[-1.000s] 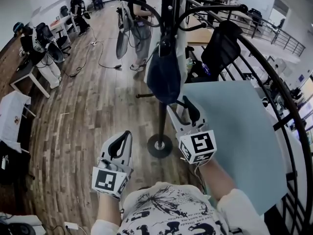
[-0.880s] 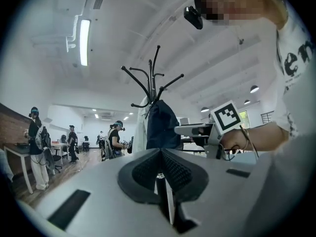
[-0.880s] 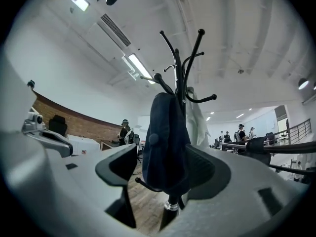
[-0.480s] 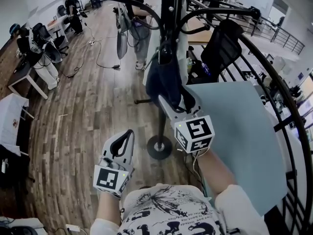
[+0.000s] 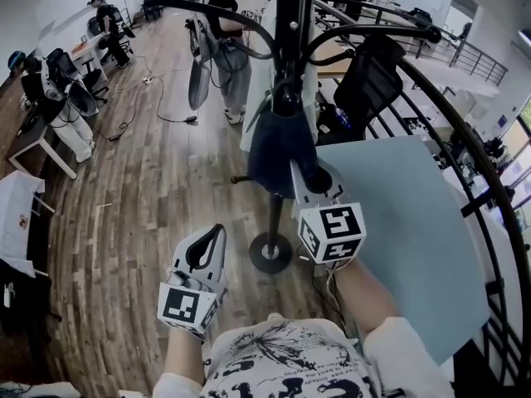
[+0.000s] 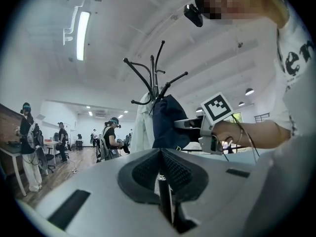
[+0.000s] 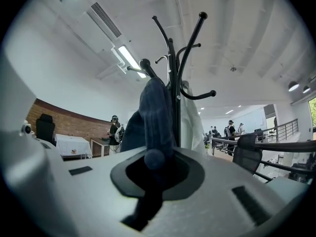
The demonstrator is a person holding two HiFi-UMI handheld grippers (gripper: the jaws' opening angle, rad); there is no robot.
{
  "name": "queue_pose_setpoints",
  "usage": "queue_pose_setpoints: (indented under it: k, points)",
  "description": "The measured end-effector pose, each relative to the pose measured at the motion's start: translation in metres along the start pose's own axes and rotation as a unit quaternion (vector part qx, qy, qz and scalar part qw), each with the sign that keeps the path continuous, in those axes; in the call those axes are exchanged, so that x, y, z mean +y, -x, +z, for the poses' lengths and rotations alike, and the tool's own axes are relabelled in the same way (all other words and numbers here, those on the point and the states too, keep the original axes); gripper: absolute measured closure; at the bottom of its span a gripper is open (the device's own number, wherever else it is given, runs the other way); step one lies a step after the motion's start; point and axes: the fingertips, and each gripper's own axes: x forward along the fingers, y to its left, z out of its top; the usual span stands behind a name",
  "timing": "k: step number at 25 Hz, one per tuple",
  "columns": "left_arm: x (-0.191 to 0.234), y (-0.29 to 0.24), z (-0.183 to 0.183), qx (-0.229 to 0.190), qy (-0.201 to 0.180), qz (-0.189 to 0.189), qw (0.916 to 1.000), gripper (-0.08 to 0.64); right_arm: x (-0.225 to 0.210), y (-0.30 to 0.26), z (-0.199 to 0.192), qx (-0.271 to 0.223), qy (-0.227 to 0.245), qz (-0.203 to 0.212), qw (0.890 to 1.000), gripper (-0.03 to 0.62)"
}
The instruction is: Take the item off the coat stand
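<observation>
A dark navy cloth item (image 5: 280,143) hangs from a hook of the black coat stand (image 5: 290,23). My right gripper (image 5: 311,177) is at the item's lower right edge, and its jaws are closing with the navy cloth (image 7: 153,112) pinched between the pads. From the left gripper view the right gripper (image 6: 183,124) touches the item (image 6: 168,120) at its side. My left gripper (image 5: 209,237) hangs lower and to the left, over the floor; its pads meet and hold nothing (image 6: 160,154).
A white garment (image 5: 261,81) hangs on the stand behind the navy item. The stand's round base (image 5: 270,253) sits on the wood floor. A light blue table (image 5: 406,222), a black office chair (image 5: 369,77) and a curved black railing (image 5: 465,139) are on the right. A person (image 5: 220,31) stands beyond.
My right gripper rose from beside the pole up to the navy item and its jaws closed on the cloth. The left gripper has barely moved.
</observation>
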Motion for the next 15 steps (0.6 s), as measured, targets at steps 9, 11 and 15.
queue_pose_setpoints:
  k: [9, 11, 15]
  points:
    - [-0.003, 0.018, 0.001, -0.007, 0.012, -0.027, 0.9995, 0.555, 0.016, 0.038, 0.039, -0.037, 0.021, -0.028, 0.999, 0.577]
    - [-0.003, 0.024, -0.001, -0.006, 0.014, -0.034, 0.9993, 0.555, 0.02, 0.048, 0.047, -0.046, 0.024, -0.037, 0.998, 0.577]
    - [-0.003, 0.035, -0.001, -0.004, 0.016, -0.041, 0.999, 0.555, 0.029, 0.069, 0.049, -0.047, 0.024, -0.049, 0.997, 0.577]
